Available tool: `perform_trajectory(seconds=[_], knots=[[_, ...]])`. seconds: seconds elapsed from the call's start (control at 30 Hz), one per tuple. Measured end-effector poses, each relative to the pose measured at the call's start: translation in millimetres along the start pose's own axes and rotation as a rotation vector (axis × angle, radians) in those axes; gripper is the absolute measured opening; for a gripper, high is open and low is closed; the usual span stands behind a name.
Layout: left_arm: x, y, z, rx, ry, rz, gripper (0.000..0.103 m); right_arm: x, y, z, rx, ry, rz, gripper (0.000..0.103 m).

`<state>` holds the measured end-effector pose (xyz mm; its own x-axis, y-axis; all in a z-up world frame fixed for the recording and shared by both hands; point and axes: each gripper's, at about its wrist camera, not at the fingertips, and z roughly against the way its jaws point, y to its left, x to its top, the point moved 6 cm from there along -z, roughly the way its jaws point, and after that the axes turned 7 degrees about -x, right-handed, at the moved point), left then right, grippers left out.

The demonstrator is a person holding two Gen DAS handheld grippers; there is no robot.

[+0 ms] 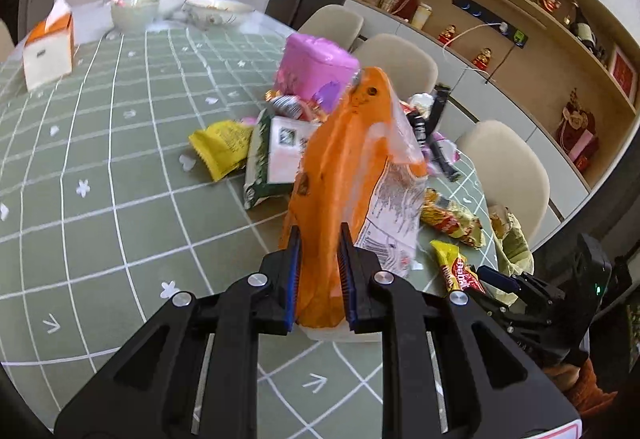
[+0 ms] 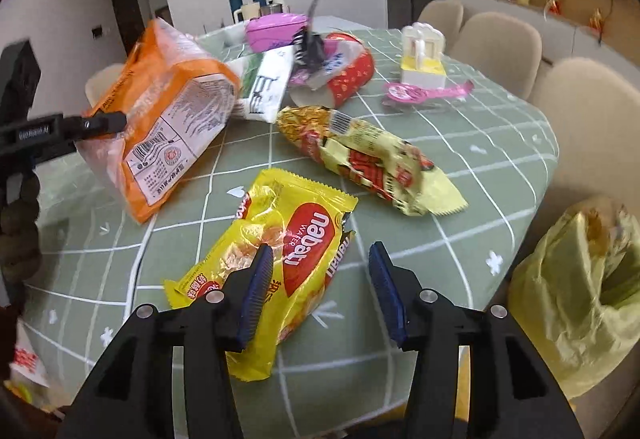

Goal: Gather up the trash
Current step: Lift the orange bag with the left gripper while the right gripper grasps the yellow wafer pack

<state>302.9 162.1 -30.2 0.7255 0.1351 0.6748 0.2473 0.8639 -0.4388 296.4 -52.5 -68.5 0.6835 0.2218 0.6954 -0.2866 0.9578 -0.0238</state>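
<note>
My left gripper is shut on an orange snack bag and holds it above the green checked table; the bag also shows in the right wrist view, with the left gripper's fingers on its left side. My right gripper is open just above a yellow Nabati wafer wrapper, which lies between its fingers. A crumpled yellow-red wrapper lies beyond. A yellow-green trash bag hangs off the table's right edge.
More wrappers, a pink pack, a white-green pack and a yellow wrapper are piled mid-table. Bowls and a tissue box stand at the far end. Beige chairs line the right side.
</note>
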Motion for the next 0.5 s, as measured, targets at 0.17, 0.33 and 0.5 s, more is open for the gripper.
perform_trajectory(seconds=[0.17, 0.33, 0.5], knots=[[-1.5, 11.8, 0.0, -0.020, -0.003, 0.048, 0.017, 12.6, 13.3, -1.9, 0.127, 0.033, -0.055, 0.047], [-0.9, 13.3, 1.6, -0.045, -0.022, 0.048, 0.017, 12.5, 21.0, -5.8, 0.105, 0.049, -0.066, 0.048], [-0.2, 20.0, 1.3, -0.058, -0.022, 0.075, 0.017, 13.3, 52.4, -8.1, 0.057, 0.015, 0.062, 0.047]])
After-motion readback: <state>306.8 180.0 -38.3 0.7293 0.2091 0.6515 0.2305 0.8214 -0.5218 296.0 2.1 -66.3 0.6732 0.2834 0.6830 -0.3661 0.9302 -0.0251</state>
